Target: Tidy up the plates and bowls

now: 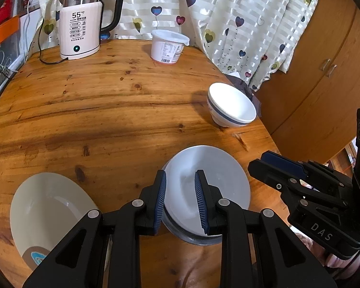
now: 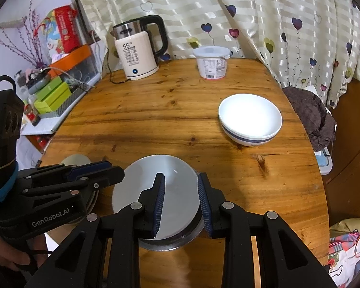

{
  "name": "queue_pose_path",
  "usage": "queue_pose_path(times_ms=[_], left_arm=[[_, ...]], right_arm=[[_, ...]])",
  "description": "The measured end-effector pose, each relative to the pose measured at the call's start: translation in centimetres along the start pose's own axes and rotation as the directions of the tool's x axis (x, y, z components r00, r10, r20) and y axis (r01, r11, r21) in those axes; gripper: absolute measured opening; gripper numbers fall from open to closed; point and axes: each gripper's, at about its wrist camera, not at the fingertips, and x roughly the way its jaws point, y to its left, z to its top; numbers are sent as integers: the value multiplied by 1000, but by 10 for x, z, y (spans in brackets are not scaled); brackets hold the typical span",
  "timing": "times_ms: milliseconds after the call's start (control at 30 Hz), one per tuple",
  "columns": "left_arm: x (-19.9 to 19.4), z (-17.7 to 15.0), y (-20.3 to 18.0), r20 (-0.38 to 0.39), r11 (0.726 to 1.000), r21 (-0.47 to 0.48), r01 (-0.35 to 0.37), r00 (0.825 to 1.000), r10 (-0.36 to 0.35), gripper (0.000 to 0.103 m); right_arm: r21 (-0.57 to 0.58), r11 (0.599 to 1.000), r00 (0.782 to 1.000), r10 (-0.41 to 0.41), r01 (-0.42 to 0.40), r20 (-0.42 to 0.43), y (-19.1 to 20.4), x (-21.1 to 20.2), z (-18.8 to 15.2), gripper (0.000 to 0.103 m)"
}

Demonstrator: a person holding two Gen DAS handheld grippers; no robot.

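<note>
Wood covers the round table (image 2: 156, 110), and a curtain with little hearts (image 2: 252, 24) hangs behind it. At the back stand a white kettle (image 2: 136, 50) and a white tub with a lid (image 2: 212, 62).

Near the front edge sits a grey plate (image 2: 153, 192). It rests on top of something dark and round, maybe another dish, but I cannot tell what. A cream plate (image 1: 45, 211) lies just beside it on the left. A white bowl with a blue stripe (image 2: 250, 120) sits well apart, near the right edge.

The left gripper (image 1: 180, 199) hangs over the grey plate with its jaws spread apart, holding nothing. The right gripper (image 2: 181, 202) is above the same plate, jaws spread too, and also grips nothing. Whether the fingers touch the plate I cannot tell.

I think the plates and bowl are hard and smooth, so they may slip. They look like they could break if dropped. They seem a bit heavy for thin fingers. The best place to hold a plate is its rim, one finger above and one below. The bowl should be pinched on its wall near the top. Lifting slowly and keeping it flat should help.
</note>
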Motion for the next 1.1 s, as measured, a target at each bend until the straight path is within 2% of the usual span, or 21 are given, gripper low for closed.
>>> queue_pose_path(times_ms=[833, 1100], left_arm=[[28, 50, -34, -42, 995, 83, 48, 998, -45, 26], [47, 72, -43, -64, 994, 91, 67, 996, -62, 26]], right_arm=[[84, 994, 997, -77, 75, 19, -58, 7, 24, 28], [125, 986, 993, -116, 113, 21, -86, 13, 35, 30]])
